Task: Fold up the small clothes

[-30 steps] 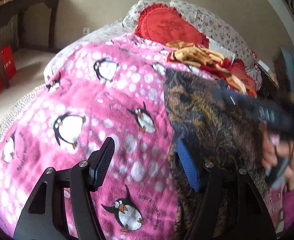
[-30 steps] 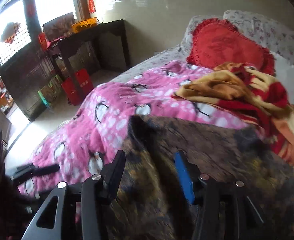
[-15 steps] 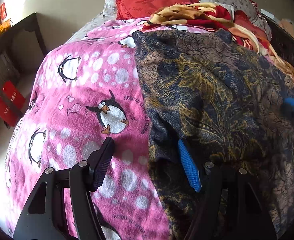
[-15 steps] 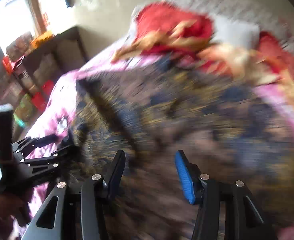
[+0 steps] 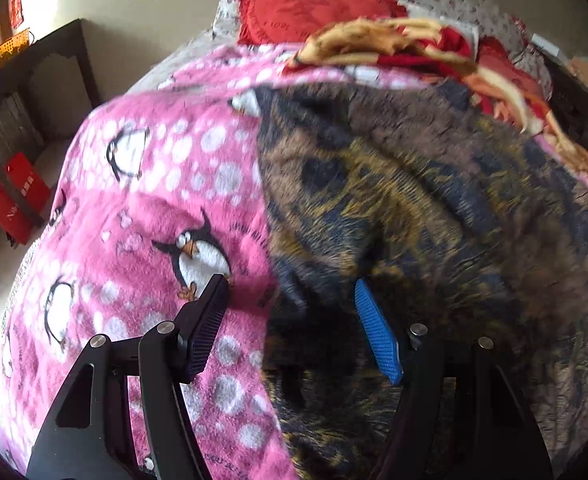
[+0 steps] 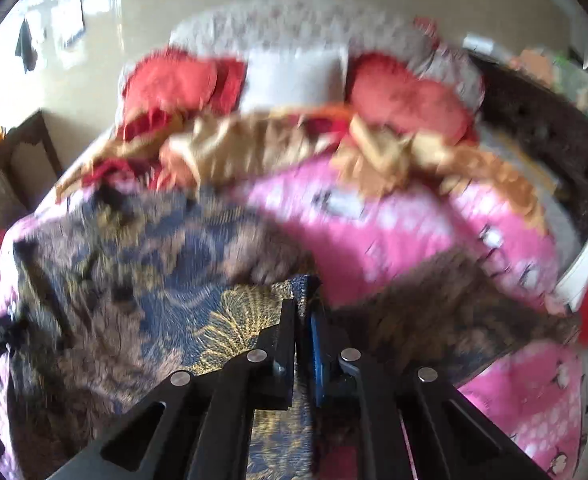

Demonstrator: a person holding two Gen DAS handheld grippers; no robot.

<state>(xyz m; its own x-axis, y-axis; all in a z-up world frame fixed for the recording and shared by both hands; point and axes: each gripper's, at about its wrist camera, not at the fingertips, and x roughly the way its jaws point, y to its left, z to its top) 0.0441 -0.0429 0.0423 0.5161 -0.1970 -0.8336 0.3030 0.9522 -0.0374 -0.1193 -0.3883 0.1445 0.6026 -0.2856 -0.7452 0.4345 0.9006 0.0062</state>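
Observation:
A dark garment [image 5: 414, 208] with a brown, navy and gold flower pattern lies rumpled on a pink penguin blanket [image 5: 154, 200]. My left gripper [image 5: 290, 312] hovers open over the garment's left edge, which runs between the black and blue fingers without being pinched. In the right wrist view, blurred by motion, my right gripper [image 6: 304, 312] is shut on a raised fold at the right edge of the garment [image 6: 154, 280]. A small peak of cloth sticks up between the jaws. The blanket [image 6: 414, 232] shows beyond it.
A heap of gold and red cloth [image 5: 394, 40] and red cushions [image 5: 306, 4] lie at the head of the bed. A dark side table [image 5: 34, 64] and red bags [image 5: 18, 200] stand on the floor at the left. A dark bed frame [image 6: 534, 152] runs along the right.
My right gripper swung right across the garment and closed on its right edge. My left gripper came in lower over the garment's left edge, still open.

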